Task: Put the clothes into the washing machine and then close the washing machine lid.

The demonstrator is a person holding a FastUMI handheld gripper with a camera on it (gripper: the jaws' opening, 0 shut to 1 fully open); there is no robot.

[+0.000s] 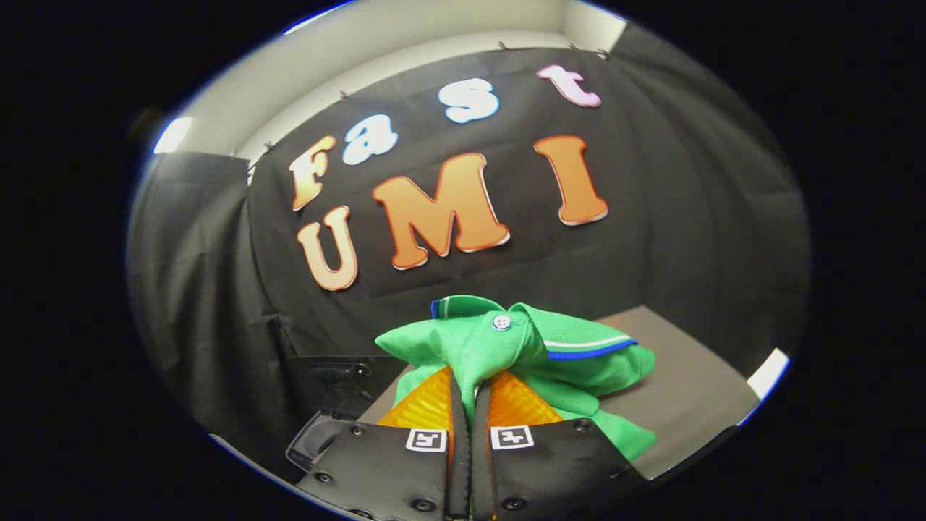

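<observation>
— Grey tabletop (694,376) beyond and to the right of the fingers; black cloth wall (665,217) behind it. Dark machine part with a curved rim (322,423) just left of the fingers — can't tell what it is.
— Anything blocking?
— Only the garment itself, bunched over the fingertips.
— Garment?
— Green polo shirt (571,362), white button, blue-and-white collar trim, crumpled, held above the table.
— Gripper (470,387)?
— Nearly closed, both fingers (427,405) pinching a fold of shirt.

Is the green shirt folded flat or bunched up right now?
Bunched up. The green shirt hangs crumpled around the gripper, whose fingers are shut on a fold of it, collar and button on top.
</observation>
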